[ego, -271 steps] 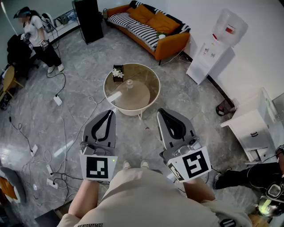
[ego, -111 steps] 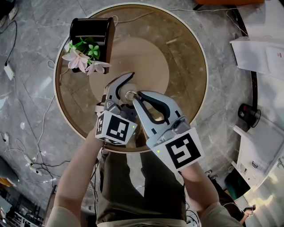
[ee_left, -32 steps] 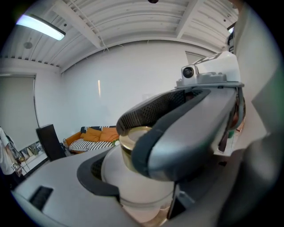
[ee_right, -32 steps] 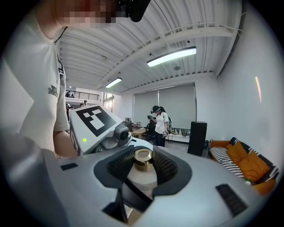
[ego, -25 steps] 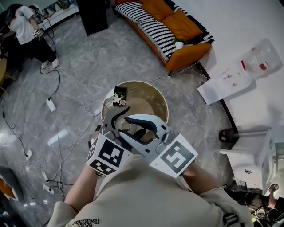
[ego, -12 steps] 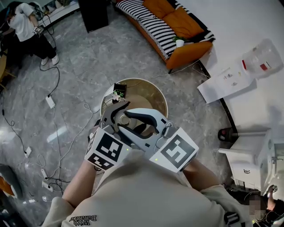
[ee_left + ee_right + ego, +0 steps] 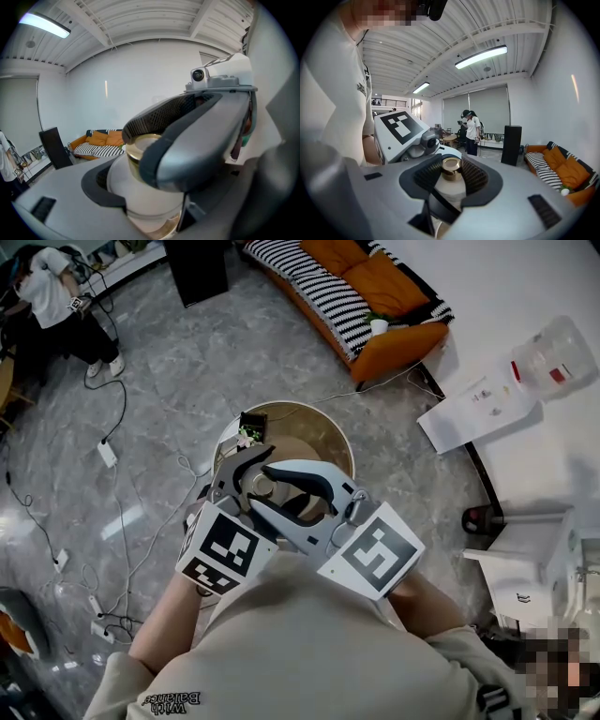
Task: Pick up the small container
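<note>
Small container (image 7: 260, 486) now raised above round table (image 7: 314, 427) and flower box (image 7: 250, 425).

In your head view the left gripper (image 7: 253, 472) and right gripper (image 7: 260, 487) cover all but a sliver of the small container (image 7: 265, 486), and the near half of the round table (image 7: 323, 427). In your left gripper view the container's base runs off the bottom edge. In your right gripper view that gripper's own body hides its lower part.
</note>
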Action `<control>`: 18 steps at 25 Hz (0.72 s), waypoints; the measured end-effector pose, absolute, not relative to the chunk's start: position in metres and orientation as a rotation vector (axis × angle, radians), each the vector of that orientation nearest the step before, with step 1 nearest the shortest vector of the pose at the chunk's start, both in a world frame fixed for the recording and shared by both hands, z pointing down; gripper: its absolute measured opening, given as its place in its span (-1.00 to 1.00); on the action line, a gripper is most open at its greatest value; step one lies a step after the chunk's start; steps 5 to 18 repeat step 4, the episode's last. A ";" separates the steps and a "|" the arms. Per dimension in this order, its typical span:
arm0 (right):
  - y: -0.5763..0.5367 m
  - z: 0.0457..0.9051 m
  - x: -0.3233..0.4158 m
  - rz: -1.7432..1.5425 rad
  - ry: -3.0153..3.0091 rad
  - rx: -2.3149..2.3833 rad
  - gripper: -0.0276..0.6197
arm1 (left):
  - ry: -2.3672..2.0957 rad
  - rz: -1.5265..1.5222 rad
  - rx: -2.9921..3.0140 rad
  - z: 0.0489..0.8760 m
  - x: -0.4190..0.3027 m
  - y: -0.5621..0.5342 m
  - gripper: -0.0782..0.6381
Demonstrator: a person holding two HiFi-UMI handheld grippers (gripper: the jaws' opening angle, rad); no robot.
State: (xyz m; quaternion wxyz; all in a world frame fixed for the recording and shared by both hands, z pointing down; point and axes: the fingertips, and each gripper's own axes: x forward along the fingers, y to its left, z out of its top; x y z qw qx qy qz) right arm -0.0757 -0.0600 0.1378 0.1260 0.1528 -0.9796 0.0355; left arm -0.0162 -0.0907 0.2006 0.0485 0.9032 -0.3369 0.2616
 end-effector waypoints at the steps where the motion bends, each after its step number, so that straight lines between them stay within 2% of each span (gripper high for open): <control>1: -0.059 0.138 -0.075 0.103 -2.851 0.444 -0.56 | -1.025 0.797 2.754 0.200 -0.015 -0.090 0.16; 18: -0.057 0.139 -0.073 0.107 -2.847 0.445 -0.56 | -1.021 0.800 2.760 0.200 -0.013 -0.088 0.16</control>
